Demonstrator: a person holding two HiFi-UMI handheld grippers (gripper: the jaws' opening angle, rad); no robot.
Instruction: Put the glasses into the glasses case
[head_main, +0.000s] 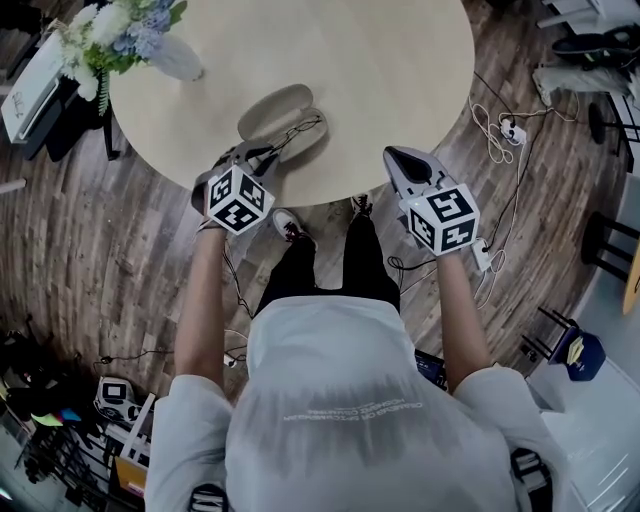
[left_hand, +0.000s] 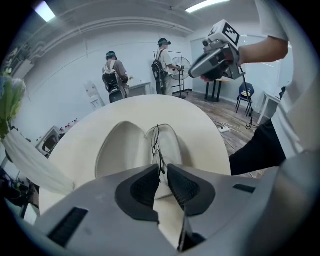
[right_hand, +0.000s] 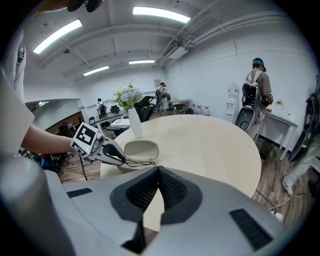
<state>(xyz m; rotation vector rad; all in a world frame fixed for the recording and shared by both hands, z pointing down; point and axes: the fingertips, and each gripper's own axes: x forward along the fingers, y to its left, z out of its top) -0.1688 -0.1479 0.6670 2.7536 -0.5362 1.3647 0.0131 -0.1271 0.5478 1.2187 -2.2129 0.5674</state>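
Observation:
An open beige glasses case (head_main: 283, 108) lies near the front edge of the round table (head_main: 400, 60). Thin wire-framed glasses (head_main: 303, 128) rest over its nearer half, the tray (left_hand: 170, 145). My left gripper (head_main: 262, 152) is at the case's near end, shut on a temple of the glasses (left_hand: 156, 142). In the left gripper view the wire runs between the two pads (left_hand: 182, 187). My right gripper (head_main: 398, 158) hovers over the table edge to the right, shut with nothing in it. In the right gripper view the case (right_hand: 141, 149) and the left gripper (right_hand: 100, 149) show to the left.
A white vase of flowers (head_main: 165, 50) stands at the table's far left. Cables and a power strip (head_main: 510, 130) lie on the wood floor to the right. Two people (left_hand: 114, 77) stand by the far wall, and chairs (head_main: 610, 240) are at the right.

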